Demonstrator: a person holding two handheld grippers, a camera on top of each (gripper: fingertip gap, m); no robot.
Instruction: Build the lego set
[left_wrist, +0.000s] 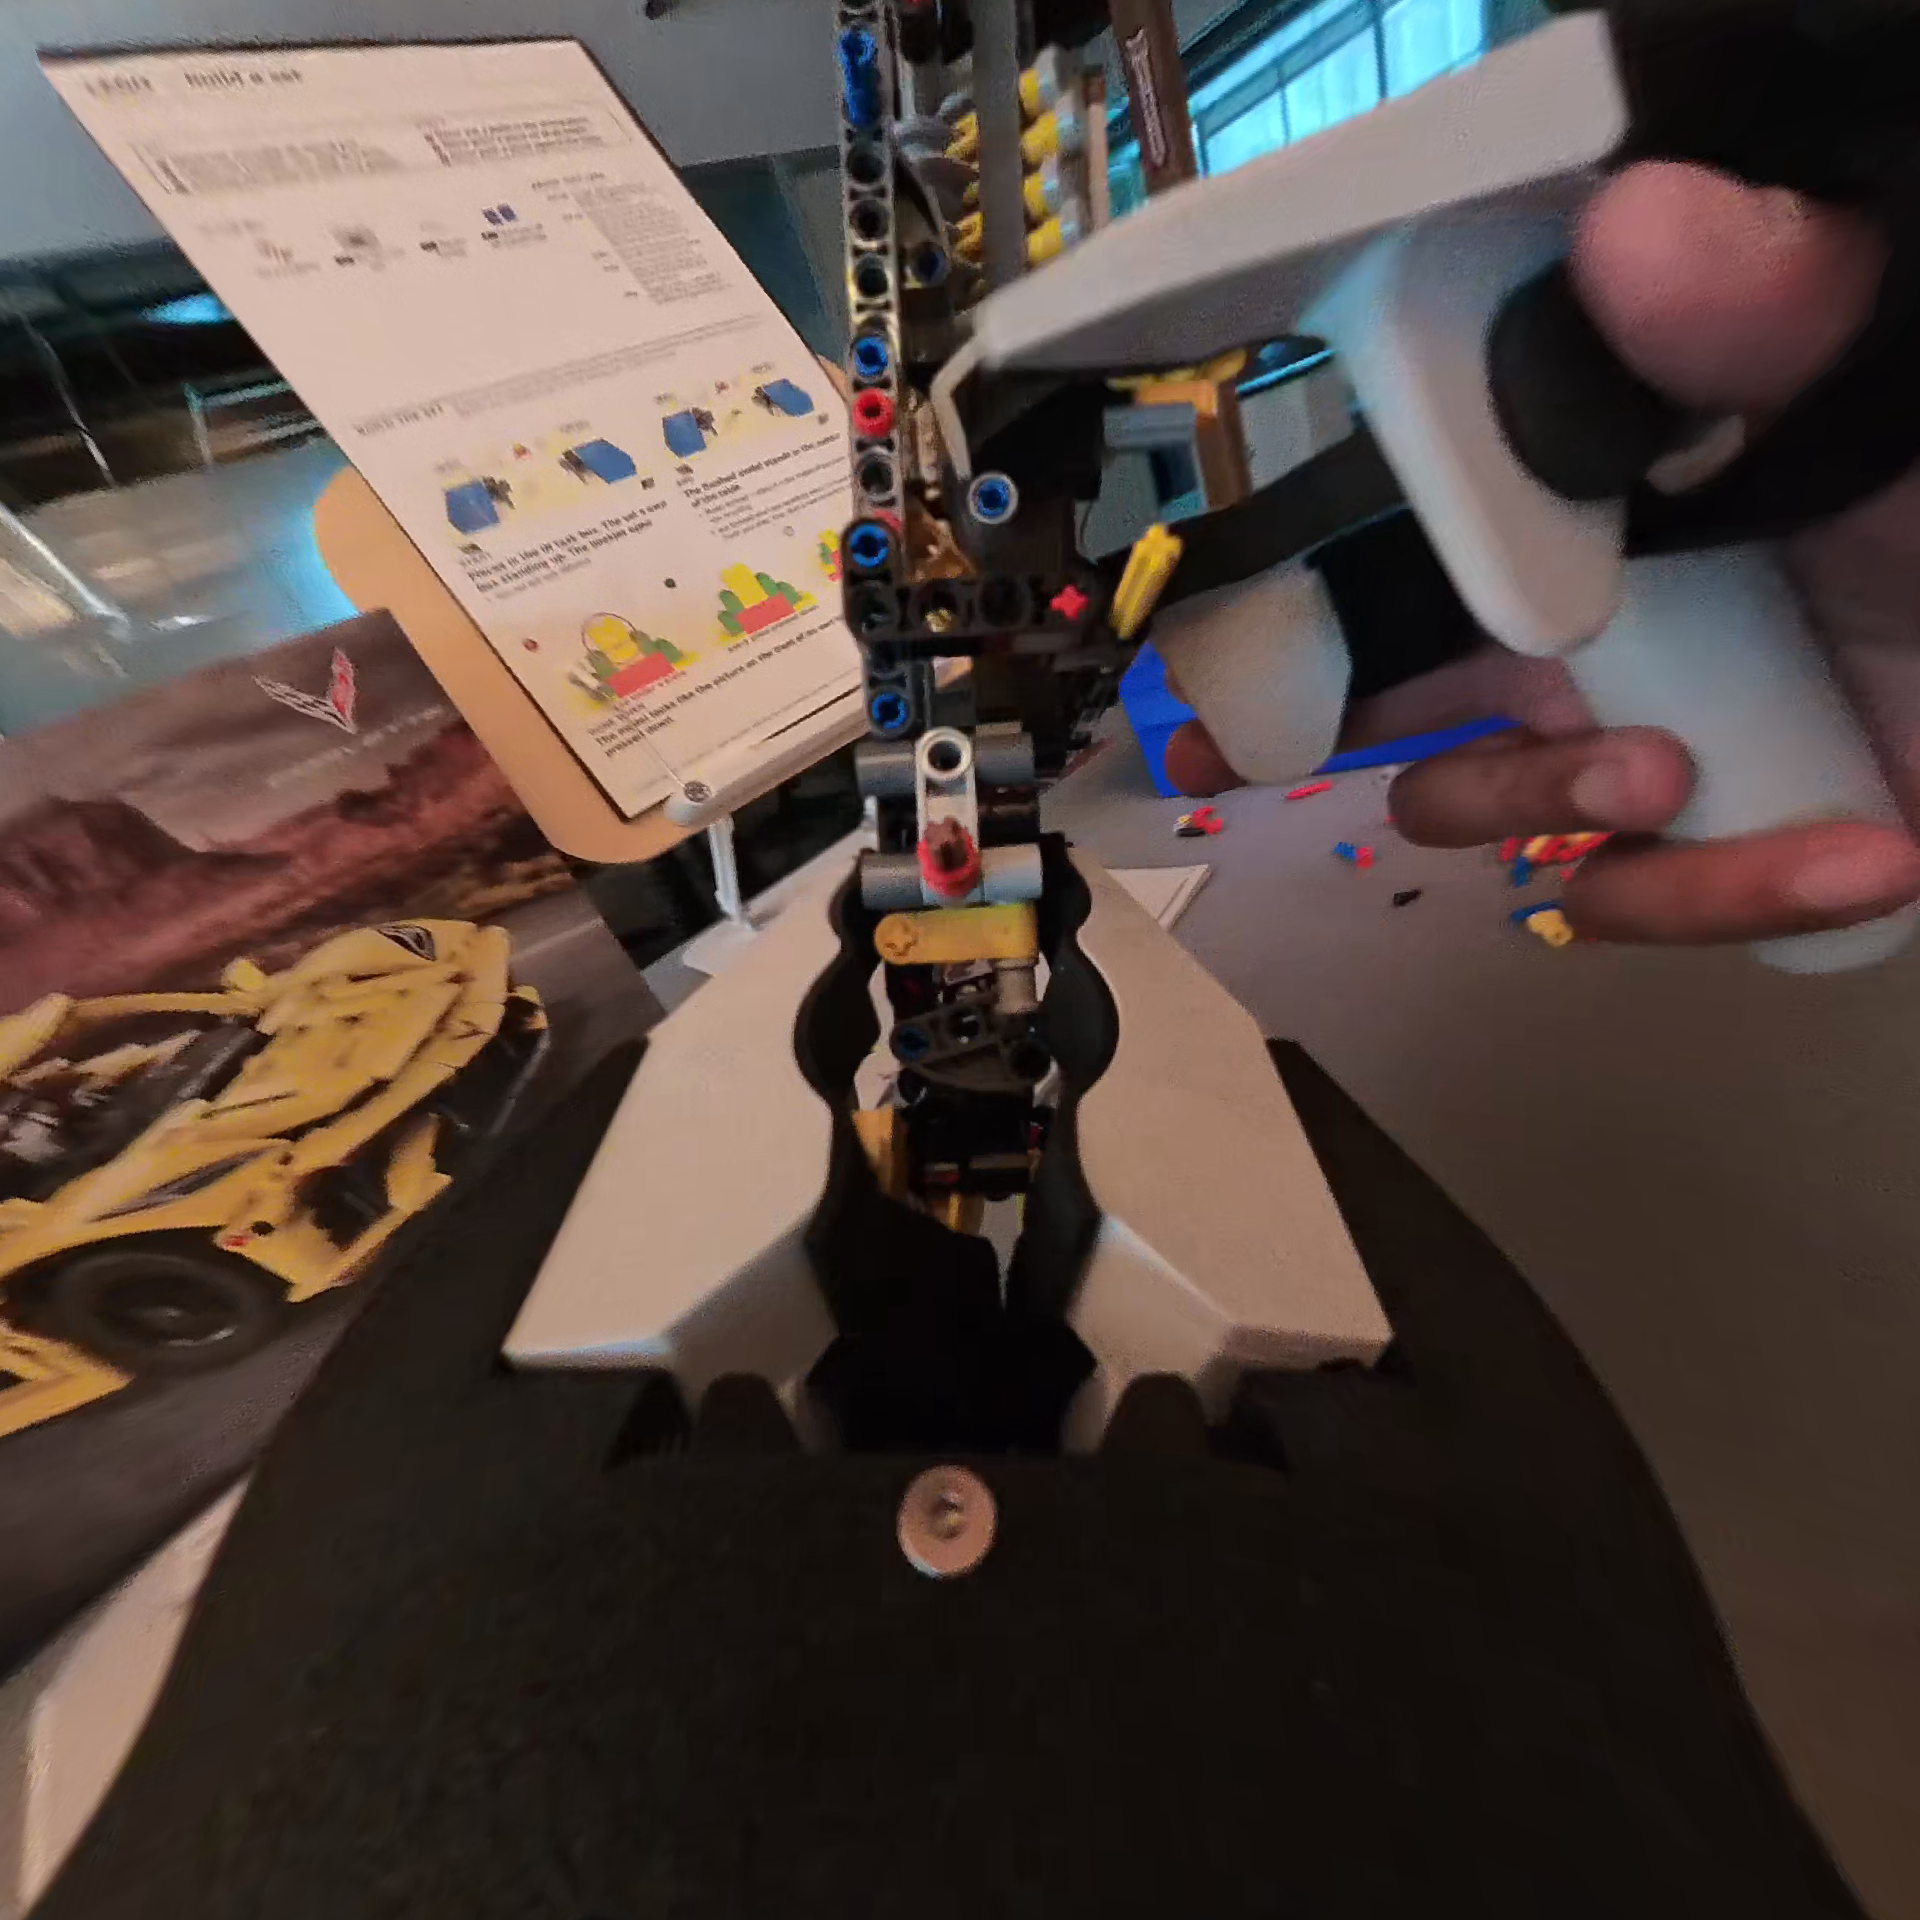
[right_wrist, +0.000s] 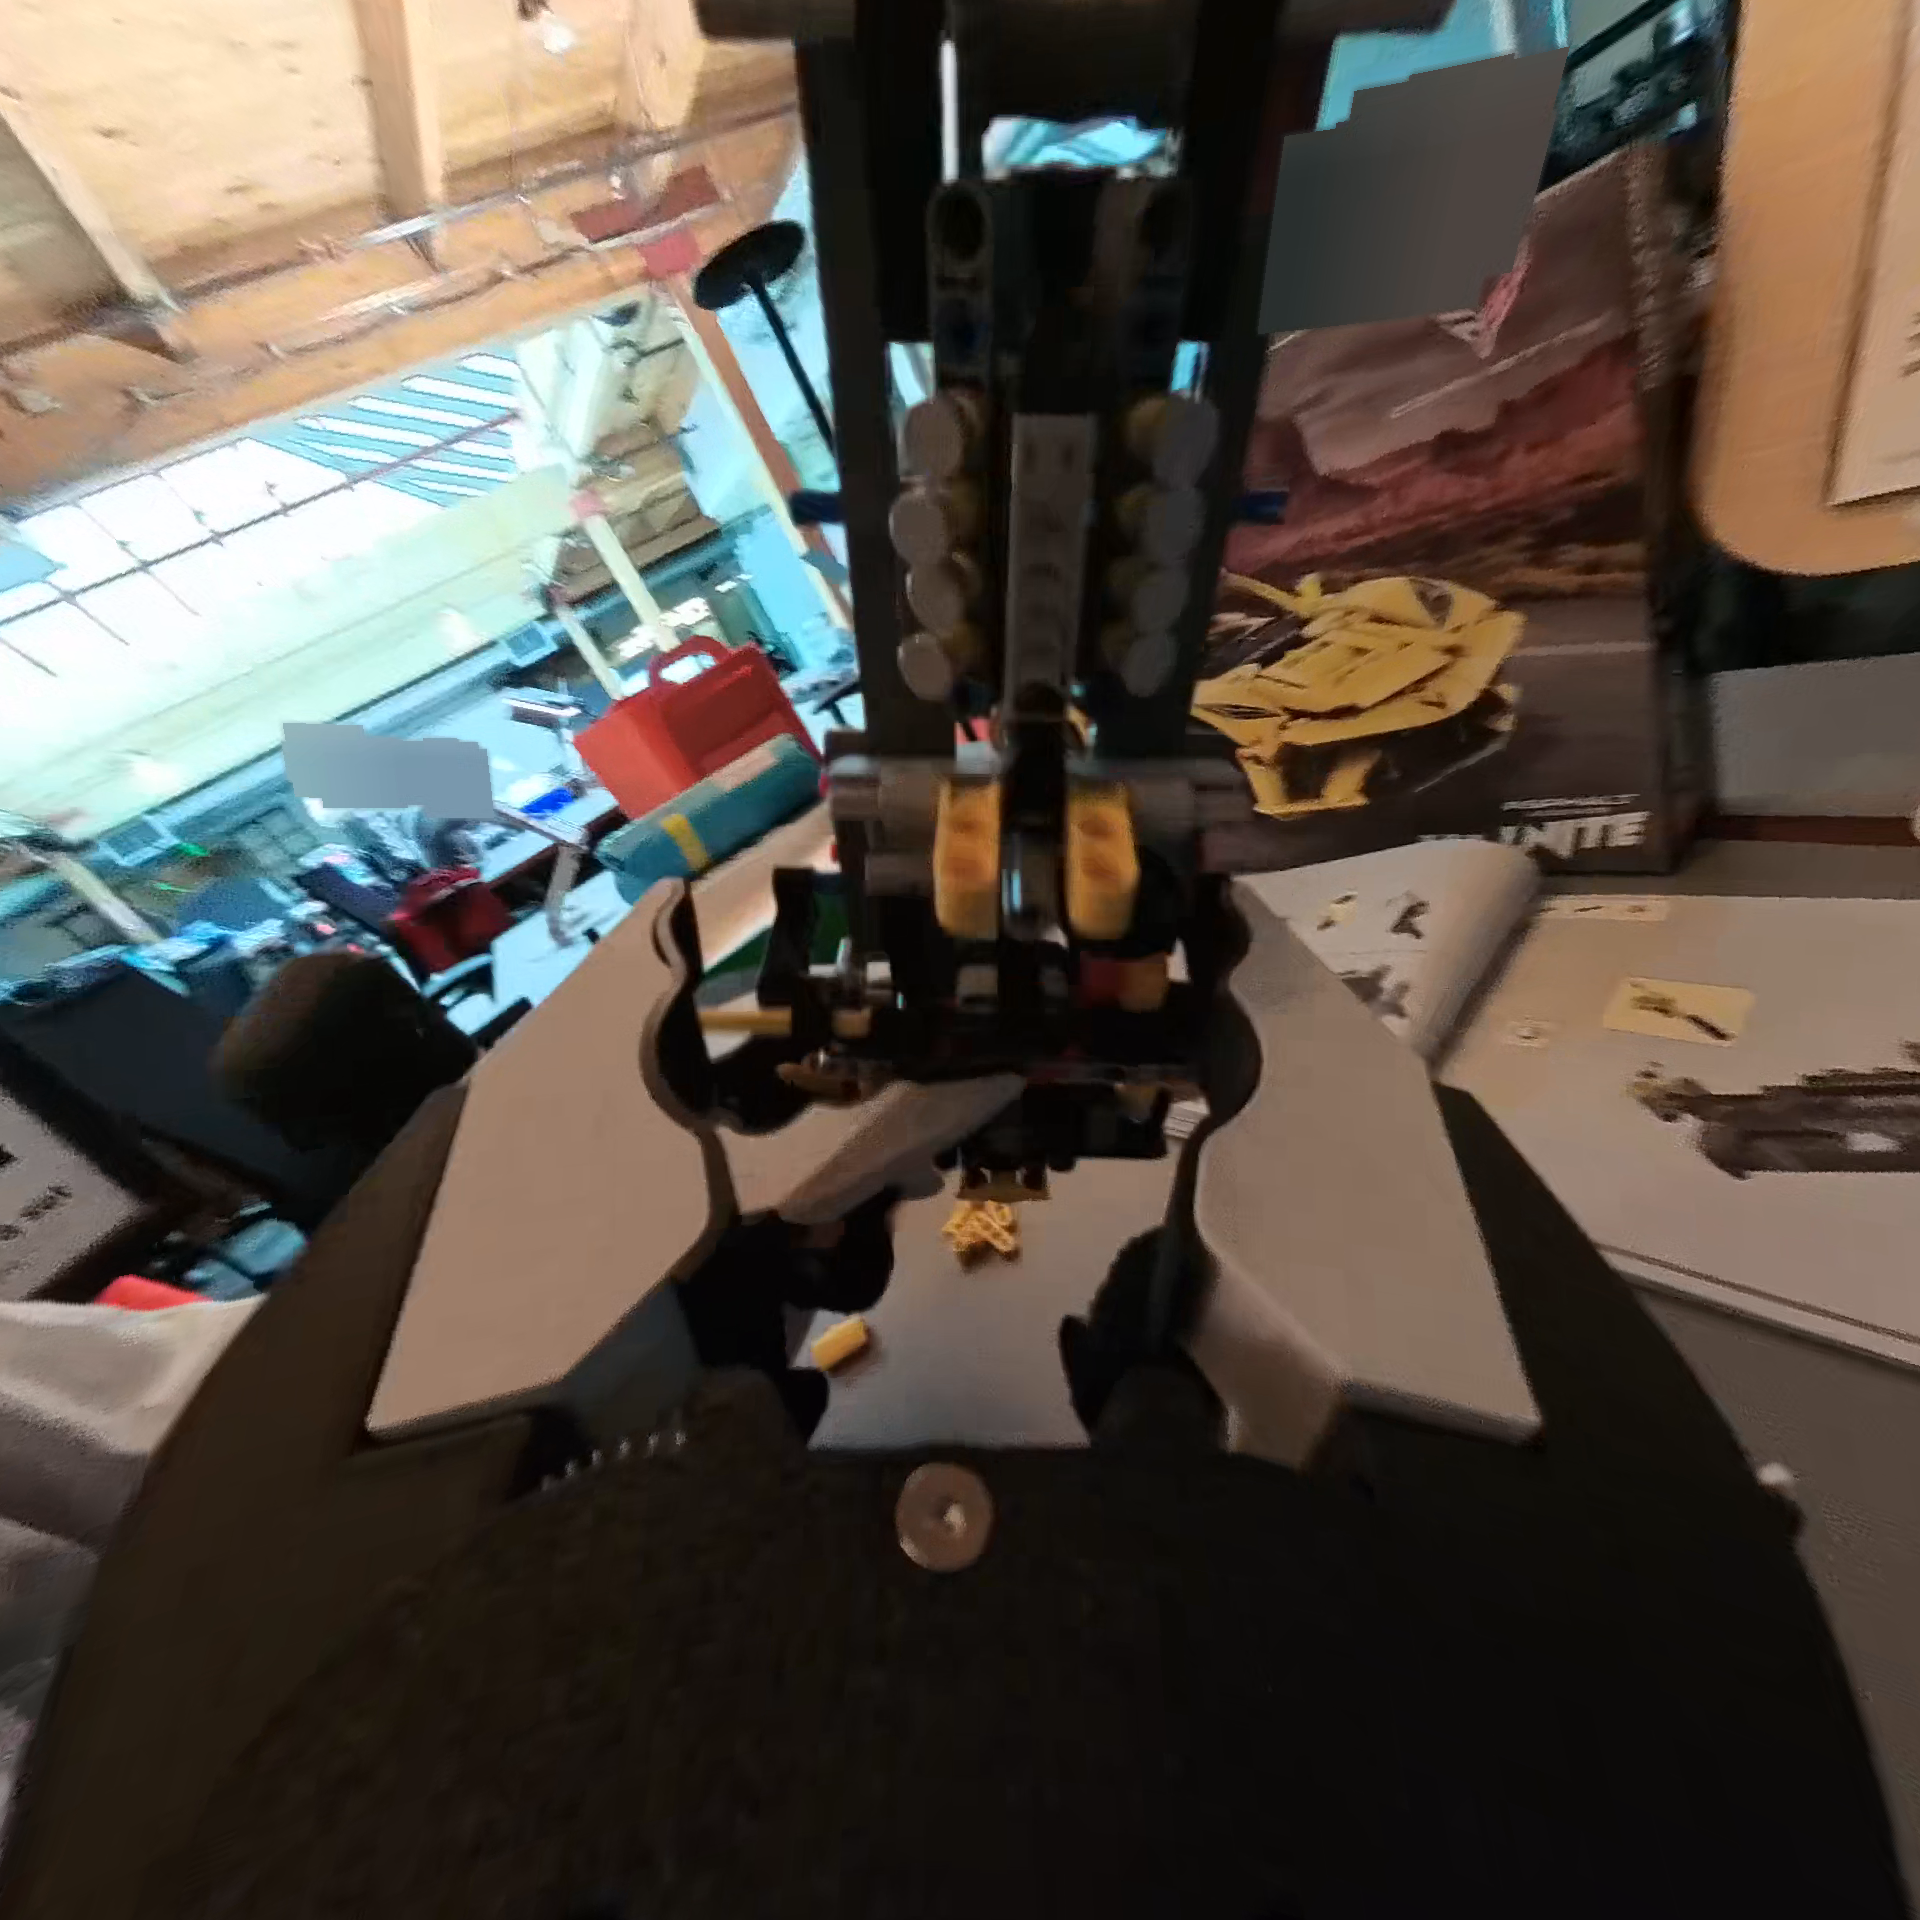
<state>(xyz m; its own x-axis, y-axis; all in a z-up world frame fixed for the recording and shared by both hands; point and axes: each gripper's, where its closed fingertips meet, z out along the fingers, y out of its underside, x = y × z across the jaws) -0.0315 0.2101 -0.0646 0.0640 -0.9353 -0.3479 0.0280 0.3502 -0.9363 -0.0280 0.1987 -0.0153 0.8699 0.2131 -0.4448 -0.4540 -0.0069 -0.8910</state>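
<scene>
A tall black Lego Technic assembly (left_wrist: 940, 603) with blue, red and yellow pins stands upright in the air. My left gripper (left_wrist: 966, 883) is shut on its lower end, pads pressed on both sides. In the left wrist view my right gripper (left_wrist: 1049, 457), held by a hand, reaches in from the right at the assembly's middle and looks blurred. In the right wrist view the assembly (right_wrist: 1039, 540) fills the space between the fingers of my right gripper (right_wrist: 956, 935). The right pad is close against it, and a small gap shows at the left pad.
An instruction sheet (left_wrist: 468, 364) on a stand is at the back left, with the set's box (left_wrist: 260, 1039) showing a yellow car beside it. An open booklet (right_wrist: 1662, 1039) lies on the grey table. Loose small pieces (left_wrist: 1351, 852) and a blue bin (left_wrist: 1153, 707) are on the right.
</scene>
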